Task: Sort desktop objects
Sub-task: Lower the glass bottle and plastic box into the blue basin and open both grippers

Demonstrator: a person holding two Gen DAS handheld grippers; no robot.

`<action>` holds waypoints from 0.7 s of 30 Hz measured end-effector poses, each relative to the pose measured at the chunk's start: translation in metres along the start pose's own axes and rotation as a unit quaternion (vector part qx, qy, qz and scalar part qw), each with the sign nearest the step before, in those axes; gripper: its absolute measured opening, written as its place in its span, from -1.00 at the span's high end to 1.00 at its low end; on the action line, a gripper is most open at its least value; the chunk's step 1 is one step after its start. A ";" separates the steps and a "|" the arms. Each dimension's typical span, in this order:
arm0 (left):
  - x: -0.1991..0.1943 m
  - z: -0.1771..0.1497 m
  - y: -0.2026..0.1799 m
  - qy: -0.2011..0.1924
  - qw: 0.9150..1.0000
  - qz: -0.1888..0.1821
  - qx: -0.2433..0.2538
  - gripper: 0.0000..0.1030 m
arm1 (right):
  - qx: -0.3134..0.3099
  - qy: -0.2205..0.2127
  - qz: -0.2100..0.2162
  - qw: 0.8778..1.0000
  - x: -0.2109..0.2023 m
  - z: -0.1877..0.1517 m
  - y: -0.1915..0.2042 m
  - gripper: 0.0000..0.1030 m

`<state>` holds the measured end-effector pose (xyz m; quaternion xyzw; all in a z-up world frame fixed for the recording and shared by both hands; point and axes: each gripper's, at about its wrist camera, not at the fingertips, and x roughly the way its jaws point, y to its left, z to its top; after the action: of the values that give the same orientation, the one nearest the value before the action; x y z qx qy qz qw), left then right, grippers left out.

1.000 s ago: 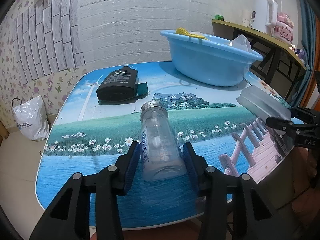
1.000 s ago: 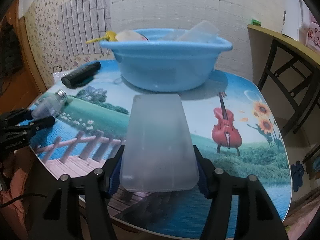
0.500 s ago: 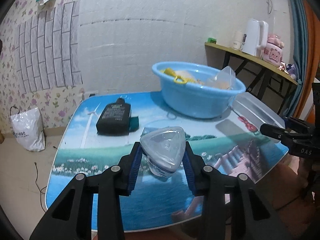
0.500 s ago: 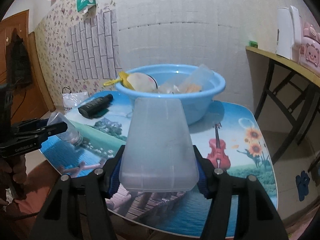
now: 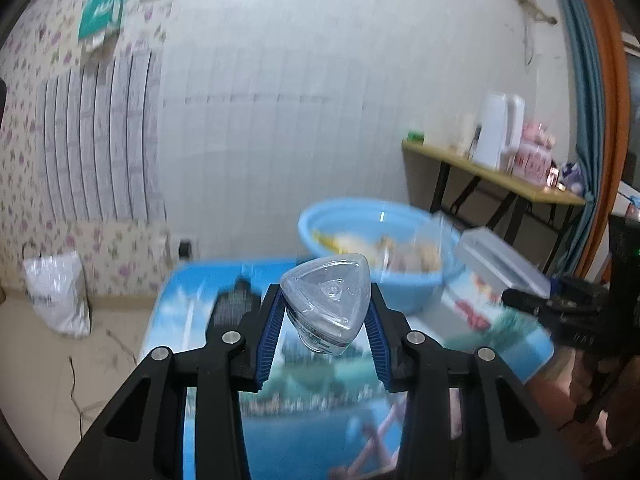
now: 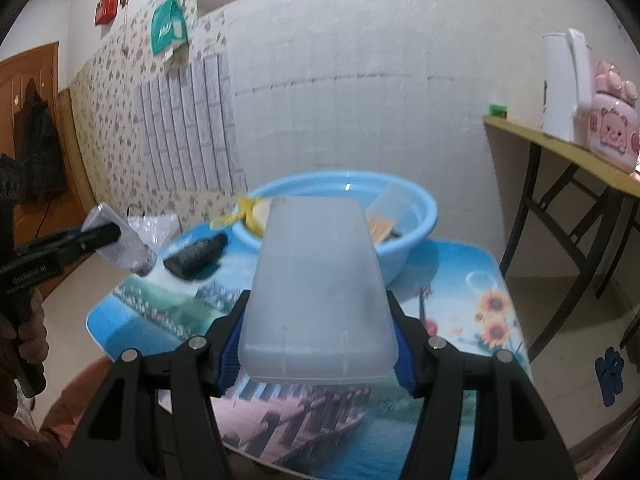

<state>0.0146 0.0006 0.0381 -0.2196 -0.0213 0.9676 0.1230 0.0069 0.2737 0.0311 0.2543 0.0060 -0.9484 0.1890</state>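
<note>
My left gripper (image 5: 325, 320) is shut on a clear plastic bottle (image 5: 326, 306), held high above the table with its three-sided base towards the camera. It also shows in the right wrist view (image 6: 120, 246), cap end pointing down. My right gripper (image 6: 316, 346) is shut on a frosted translucent plastic box (image 6: 316, 292), lifted above the table's front; the box shows at the right in the left wrist view (image 5: 500, 260). A blue basin (image 6: 416, 216) holding several items stands at the table's back. A black flat bottle (image 6: 196, 256) lies on the table at the left.
The table (image 6: 460, 280) has a printed landscape cover. A side table (image 6: 560, 152) with a white kettle (image 6: 566, 80) and a pink pig item stands at the right. A white plastic bag (image 5: 56, 292) sits on the floor by the wall.
Both grippers have risen well above the table with their loads. The bottle has gone from lying flat to tipped cap-down. The left wrist view is motion-blurred now.
</note>
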 end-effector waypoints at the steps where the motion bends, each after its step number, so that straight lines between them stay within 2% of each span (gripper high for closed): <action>1: -0.001 0.006 -0.002 -0.008 1.000 -0.002 0.003 0.25 | -0.001 -0.003 -0.004 1.000 0.000 0.004 -0.002 -0.17; 4: 0.003 0.023 -0.008 -0.025 1.000 -0.011 0.011 0.25 | 0.004 0.002 -0.018 1.000 0.007 0.011 -0.010 -0.17; 10: 0.029 0.043 -0.024 -0.026 0.999 -0.038 0.021 0.25 | 0.013 0.016 -0.037 0.999 0.026 0.022 -0.025 -0.17; 15: 0.063 0.054 -0.041 -0.015 0.998 -0.057 0.032 0.25 | 0.025 0.032 -0.036 0.999 0.049 0.030 -0.039 -0.17; 21: 0.107 0.060 -0.052 0.005 0.997 -0.061 0.042 0.25 | 0.016 0.034 -0.026 0.999 0.076 0.042 -0.044 -0.17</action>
<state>-0.0928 0.0783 0.0525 -0.2171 0.0061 0.9572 0.1911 -0.0899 0.2828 0.0273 0.2894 0.0040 -0.9437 0.1603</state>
